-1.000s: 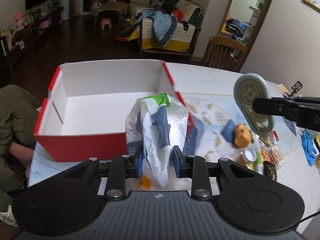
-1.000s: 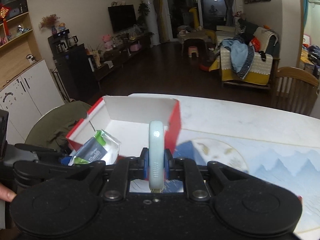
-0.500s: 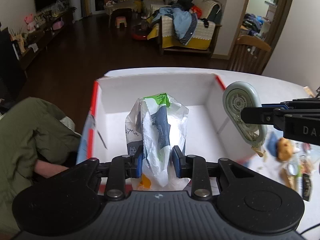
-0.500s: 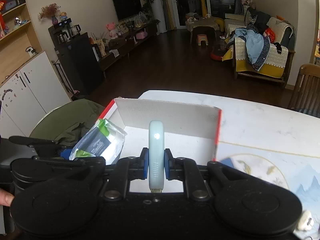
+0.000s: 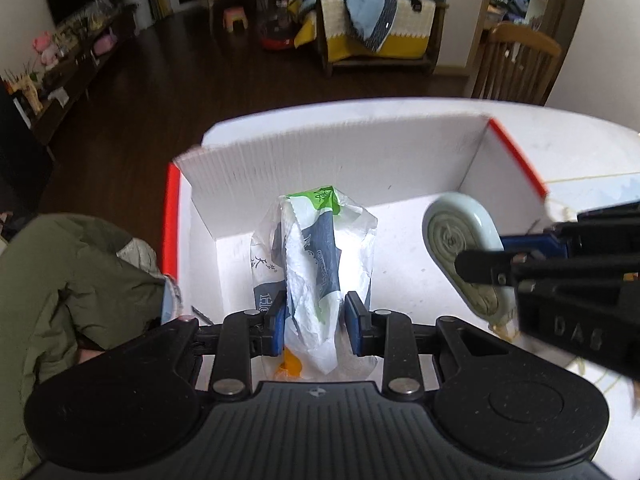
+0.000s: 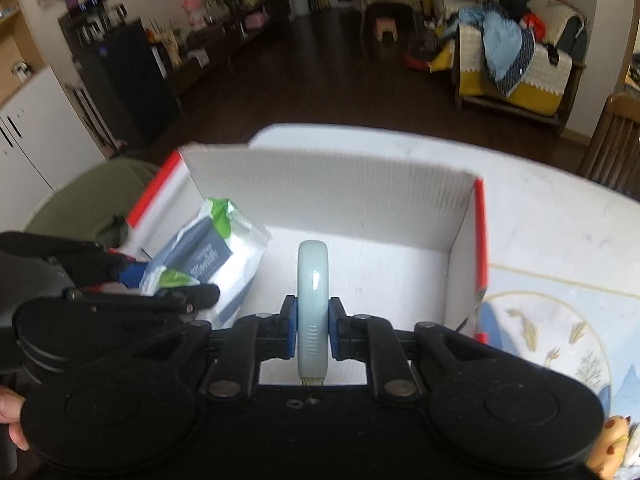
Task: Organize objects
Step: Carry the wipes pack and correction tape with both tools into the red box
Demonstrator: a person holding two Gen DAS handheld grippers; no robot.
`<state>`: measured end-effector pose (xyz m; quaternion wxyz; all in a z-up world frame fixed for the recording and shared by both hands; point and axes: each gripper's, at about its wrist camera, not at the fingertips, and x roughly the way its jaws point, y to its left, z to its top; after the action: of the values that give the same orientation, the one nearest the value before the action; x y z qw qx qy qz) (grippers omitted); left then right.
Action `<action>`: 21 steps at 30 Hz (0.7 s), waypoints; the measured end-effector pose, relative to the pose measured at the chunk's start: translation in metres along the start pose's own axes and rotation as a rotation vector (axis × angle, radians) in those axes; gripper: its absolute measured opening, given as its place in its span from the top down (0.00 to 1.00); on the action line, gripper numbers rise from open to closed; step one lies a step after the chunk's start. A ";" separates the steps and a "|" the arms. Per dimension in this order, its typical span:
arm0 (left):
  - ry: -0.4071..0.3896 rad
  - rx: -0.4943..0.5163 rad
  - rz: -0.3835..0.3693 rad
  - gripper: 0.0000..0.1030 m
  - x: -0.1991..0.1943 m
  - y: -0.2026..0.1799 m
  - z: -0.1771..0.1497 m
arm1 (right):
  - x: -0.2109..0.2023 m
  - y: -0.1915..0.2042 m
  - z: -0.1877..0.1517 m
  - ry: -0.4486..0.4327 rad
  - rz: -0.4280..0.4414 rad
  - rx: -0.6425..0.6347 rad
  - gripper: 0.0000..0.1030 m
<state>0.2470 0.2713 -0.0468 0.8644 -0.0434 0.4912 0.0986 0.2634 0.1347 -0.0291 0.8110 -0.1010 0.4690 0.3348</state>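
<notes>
My left gripper (image 5: 314, 326) is shut on a crinkled white, navy and green plastic packet (image 5: 316, 256), held upright over the left part of a red box with a white inside (image 5: 340, 156). The same packet (image 6: 204, 256) shows at the left of the right wrist view. My right gripper (image 6: 313, 330) is shut on a pale green correction-tape dispenser (image 6: 313, 280), held edge-on over the box floor (image 6: 380, 280). In the left wrist view the dispenser (image 5: 460, 248) hangs flat-side-on at the right, inside the box.
The box stands on a white table with a blue patterned mat (image 6: 560, 340) to its right. A person's green sleeve (image 5: 60, 280) lies left of the box. A small orange toy (image 6: 612, 444) sits at the bottom right. A wooden chair (image 5: 516, 68) stands behind the table.
Both grippers have moved forward and down, from short of the box's near wall to over its inside, each keeping its object. The box now fills both views.
</notes>
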 end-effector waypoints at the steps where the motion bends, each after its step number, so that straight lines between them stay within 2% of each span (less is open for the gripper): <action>1: 0.016 -0.003 0.000 0.73 0.006 0.001 0.000 | 0.006 -0.001 0.000 0.018 -0.003 0.007 0.86; 13: 0.140 0.002 -0.007 0.73 0.046 0.001 -0.007 | 0.045 -0.004 -0.013 0.145 -0.012 0.030 0.86; 21: 0.160 -0.015 -0.014 0.71 0.048 0.002 -0.009 | 0.055 0.003 -0.012 0.181 -0.052 0.014 0.86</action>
<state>0.2633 0.2777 -0.0928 0.8226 -0.0611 0.5578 0.0921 0.2714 0.1552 -0.0806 0.7745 -0.1370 0.5399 0.2999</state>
